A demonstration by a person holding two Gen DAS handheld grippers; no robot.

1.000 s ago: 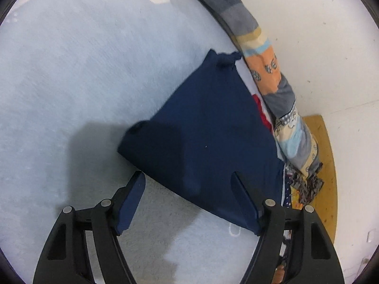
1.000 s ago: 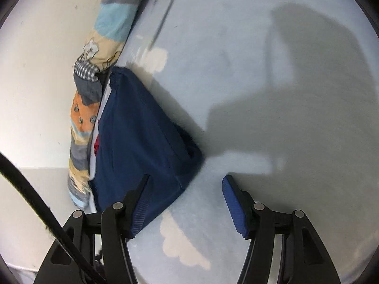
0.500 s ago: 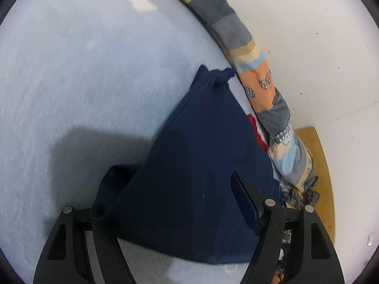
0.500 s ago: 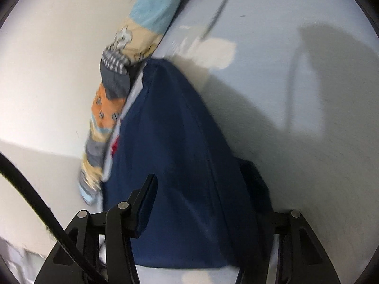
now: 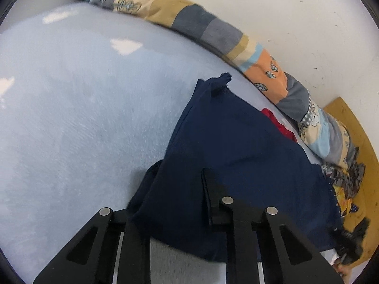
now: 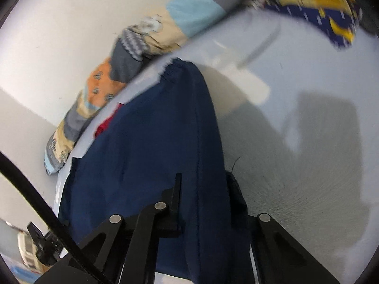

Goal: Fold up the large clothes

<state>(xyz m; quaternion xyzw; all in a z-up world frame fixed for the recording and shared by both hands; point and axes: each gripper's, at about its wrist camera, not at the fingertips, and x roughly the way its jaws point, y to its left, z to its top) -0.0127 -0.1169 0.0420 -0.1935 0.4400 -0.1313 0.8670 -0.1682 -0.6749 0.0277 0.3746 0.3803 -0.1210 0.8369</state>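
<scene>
A folded navy blue garment (image 5: 236, 146) lies on the pale blue bed sheet (image 5: 83, 106) by the wall. My left gripper (image 5: 175, 189) is shut on its near corner; the cloth bulges between the fingers and hides the left finger. In the right wrist view the same navy garment (image 6: 154, 142) fills the middle. My right gripper (image 6: 203, 196) is shut on its near edge, with the right finger hidden behind the fold. A red patch (image 5: 279, 125) of other cloth shows under the far side.
A long patchwork bolster (image 5: 213, 28) runs along the white wall (image 5: 296, 11). A heap of patterned clothes (image 5: 343, 184) lies at the right, over a wooden floor (image 5: 350, 123). A yellow and blue cloth (image 6: 319, 4) lies at the far end of the bed.
Both grippers came forward over the navy garment's near corners and closed from wide open onto the cloth. The garment's near edge has bunched up between the fingers.
</scene>
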